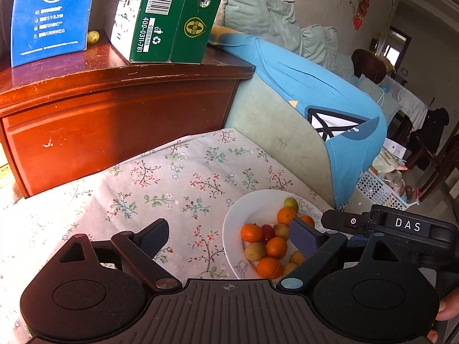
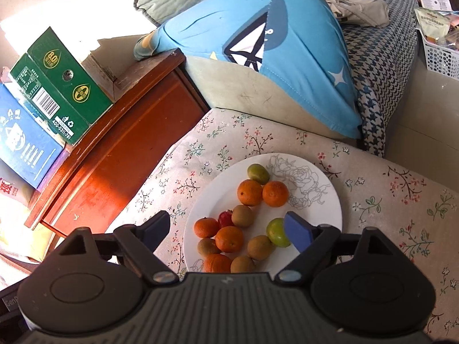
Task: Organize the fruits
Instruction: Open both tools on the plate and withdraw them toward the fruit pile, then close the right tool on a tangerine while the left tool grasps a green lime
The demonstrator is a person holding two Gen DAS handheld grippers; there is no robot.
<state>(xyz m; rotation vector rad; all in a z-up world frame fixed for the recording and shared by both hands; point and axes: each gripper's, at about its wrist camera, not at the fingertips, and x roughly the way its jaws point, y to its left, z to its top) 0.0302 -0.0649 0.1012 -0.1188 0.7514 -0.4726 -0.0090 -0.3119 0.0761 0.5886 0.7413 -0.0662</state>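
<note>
To the far left of the right gripper [image 2: 229, 230] a red-brown wooden cabinet [image 2: 120, 154] carries a blue carton [image 2: 25, 143] and a green carton [image 2: 63, 91]. The right gripper's jaws stand wide apart with nothing between the pads. Just ahead of it, and partly under its right finger, a white plate [image 2: 324, 200] with a drawn rose rests on a floral cloth [image 2: 387, 195]. On the plate lie orange mandarins [image 2: 249, 192], brown kiwis [image 2: 242, 215], one small red fruit [image 2: 225, 218] and two green fruits [image 2: 275, 230], the nearer one touching the right finger's blue pad in this view. Beyond the plate sits a blue cushion [image 2: 287, 66].

The left gripper [image 1: 229, 238] is likewise spread wide and empty, its left finger over bare cloth, its right finger over the plate [image 1: 252, 203]. To its right the right gripper [image 1: 401, 226] shows from the side.
</note>
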